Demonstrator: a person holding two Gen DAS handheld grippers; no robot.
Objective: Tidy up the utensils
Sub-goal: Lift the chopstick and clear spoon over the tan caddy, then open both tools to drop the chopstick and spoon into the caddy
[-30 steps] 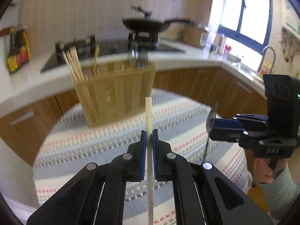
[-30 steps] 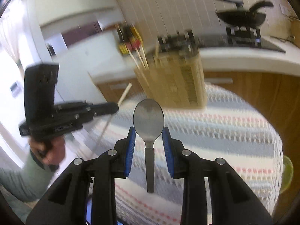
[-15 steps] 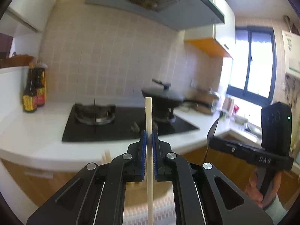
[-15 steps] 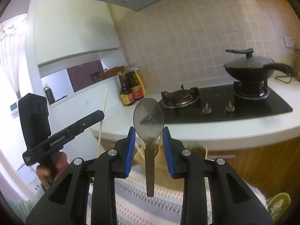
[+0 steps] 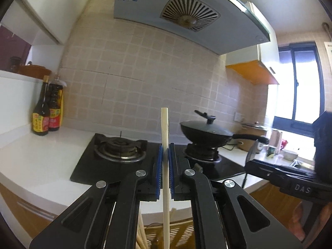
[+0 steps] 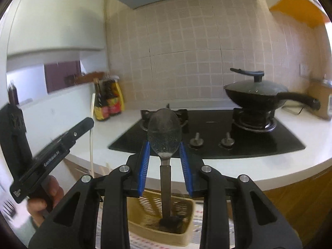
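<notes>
**Kitchen tally**

- Grippers: two, the left and the right.
- Chopstick: one in the left fingers; a few more tips show low in the frame, count unclear.
- Spoon: one.
- Basket: one.
- Bottles: two, side by side.
- Burners: two.
- Knobs: two.
- Wok: one, lidded.
- Hood: one.

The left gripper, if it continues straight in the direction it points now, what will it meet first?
Probably the black gas stove on the white counter. The left gripper, shut on a pale chopstick, points about level, so the tiled wall may come first. Depth is unclear.
</notes>
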